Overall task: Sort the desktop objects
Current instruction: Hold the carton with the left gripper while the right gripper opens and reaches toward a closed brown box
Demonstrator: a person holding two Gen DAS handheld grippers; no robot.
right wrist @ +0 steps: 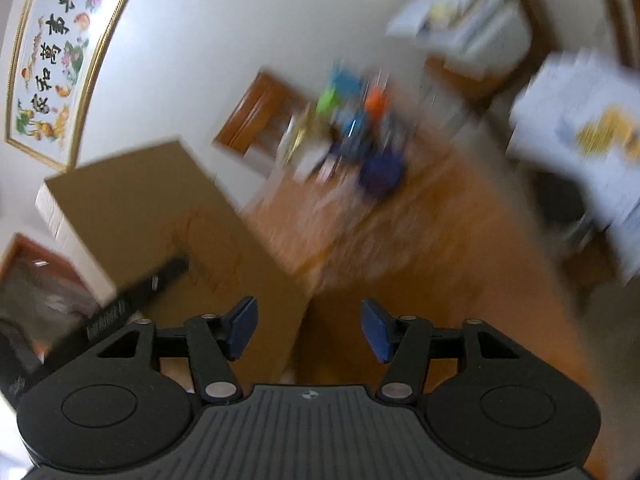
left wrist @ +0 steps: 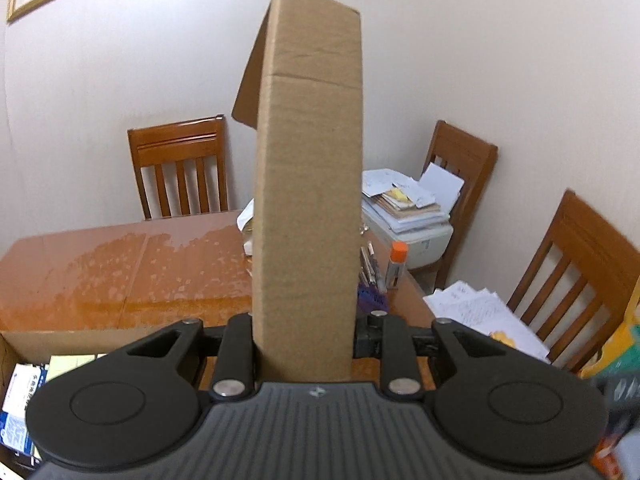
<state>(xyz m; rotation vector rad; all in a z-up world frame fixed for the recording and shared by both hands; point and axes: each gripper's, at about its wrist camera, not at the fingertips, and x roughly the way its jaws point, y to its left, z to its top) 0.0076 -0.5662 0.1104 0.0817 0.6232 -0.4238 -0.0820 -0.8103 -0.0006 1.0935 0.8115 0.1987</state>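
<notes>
A tall brown cardboard box panel [left wrist: 308, 180] stands upright between the fingers of my left gripper [left wrist: 308, 332], which is shut on it above the wooden table [left wrist: 120, 272]. Behind it on the table are several pens [left wrist: 370, 266], an orange-capped bottle [left wrist: 396, 264] and a dark blue object [left wrist: 372, 300]. In the blurred right wrist view the same cardboard box [right wrist: 160, 208] fills the left side, with a black tool part [right wrist: 136, 292] against it. My right gripper [right wrist: 309, 328] is open by the box's edge, with nothing between its blue pads [right wrist: 242, 326]. A blurred cluster of colourful objects [right wrist: 360, 128] lies ahead.
Wooden chairs [left wrist: 180, 168] stand around the table, and one [left wrist: 460, 168] holds a paper stack [left wrist: 404, 204]. Loose sheets [left wrist: 480, 312] lie at the right. A box of printed packets [left wrist: 20, 400] sits at the lower left. A framed picture [right wrist: 52, 72] hangs on the wall.
</notes>
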